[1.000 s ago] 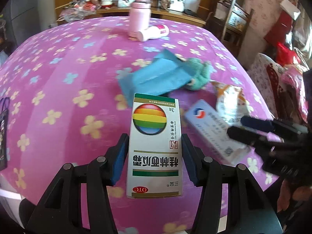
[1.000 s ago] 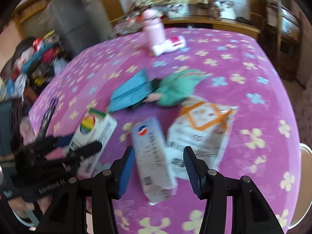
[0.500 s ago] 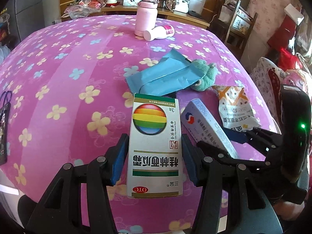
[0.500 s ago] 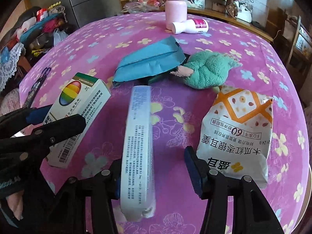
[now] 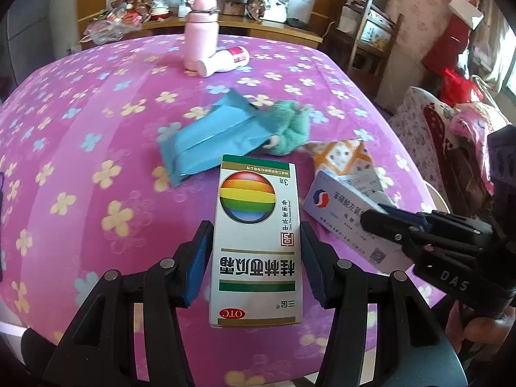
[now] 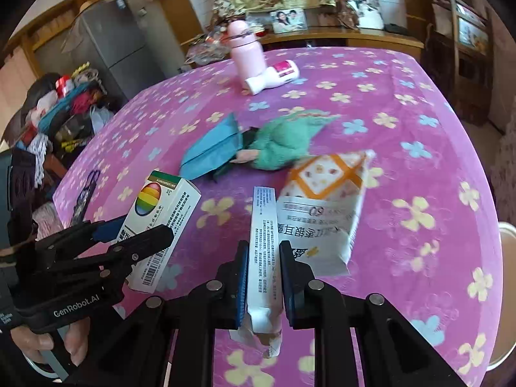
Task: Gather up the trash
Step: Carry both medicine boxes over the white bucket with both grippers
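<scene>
rainbow-printed white box (image 5: pixel 256 245) and slim white box (image 6: pixel 262 251), its end crumpled, held lifted; orange-white snack bag (image 6: pixel 325 200) lies flat.

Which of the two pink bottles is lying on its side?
The small white-and-pink bottle with the magenta label lies on its side; the taller pink flask behind it stands upright.

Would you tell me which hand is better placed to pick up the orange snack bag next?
Right, probably: the orange snack bag lies just beside the right gripper, though both grippers already grip boxes.
</scene>
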`<state>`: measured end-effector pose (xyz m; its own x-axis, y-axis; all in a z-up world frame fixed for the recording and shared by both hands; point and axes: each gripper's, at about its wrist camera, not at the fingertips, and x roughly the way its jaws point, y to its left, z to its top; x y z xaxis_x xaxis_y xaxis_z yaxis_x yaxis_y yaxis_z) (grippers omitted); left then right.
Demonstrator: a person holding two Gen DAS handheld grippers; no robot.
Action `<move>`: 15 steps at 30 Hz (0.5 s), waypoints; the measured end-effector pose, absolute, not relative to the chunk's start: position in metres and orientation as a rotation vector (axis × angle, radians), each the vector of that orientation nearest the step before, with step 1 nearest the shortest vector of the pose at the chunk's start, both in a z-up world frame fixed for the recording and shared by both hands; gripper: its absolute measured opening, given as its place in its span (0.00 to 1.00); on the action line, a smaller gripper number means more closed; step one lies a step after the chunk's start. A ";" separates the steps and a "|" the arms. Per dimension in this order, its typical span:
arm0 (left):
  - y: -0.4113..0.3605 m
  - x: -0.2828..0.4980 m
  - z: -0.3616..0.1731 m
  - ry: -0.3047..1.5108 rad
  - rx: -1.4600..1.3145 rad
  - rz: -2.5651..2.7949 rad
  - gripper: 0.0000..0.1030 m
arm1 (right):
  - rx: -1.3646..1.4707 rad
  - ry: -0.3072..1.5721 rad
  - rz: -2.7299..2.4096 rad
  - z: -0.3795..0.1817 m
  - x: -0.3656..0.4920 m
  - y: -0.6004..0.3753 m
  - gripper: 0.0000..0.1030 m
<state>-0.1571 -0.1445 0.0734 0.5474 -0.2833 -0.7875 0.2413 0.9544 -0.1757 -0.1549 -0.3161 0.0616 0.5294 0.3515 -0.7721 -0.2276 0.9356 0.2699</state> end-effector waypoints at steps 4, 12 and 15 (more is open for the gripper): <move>-0.153 -0.160 0.078 0.935 -0.034 -0.320 0.50 | 0.165 0.955 0.337 0.060 -0.158 -0.326 0.17; -0.178 -0.163 0.089 0.918 -0.018 -0.370 0.50 | 0.215 0.884 0.304 0.085 -0.178 -0.363 0.17; -0.197 -0.164 0.092 0.915 -0.004 -0.403 0.50 | 0.232 0.859 0.276 0.093 -0.185 -0.381 0.17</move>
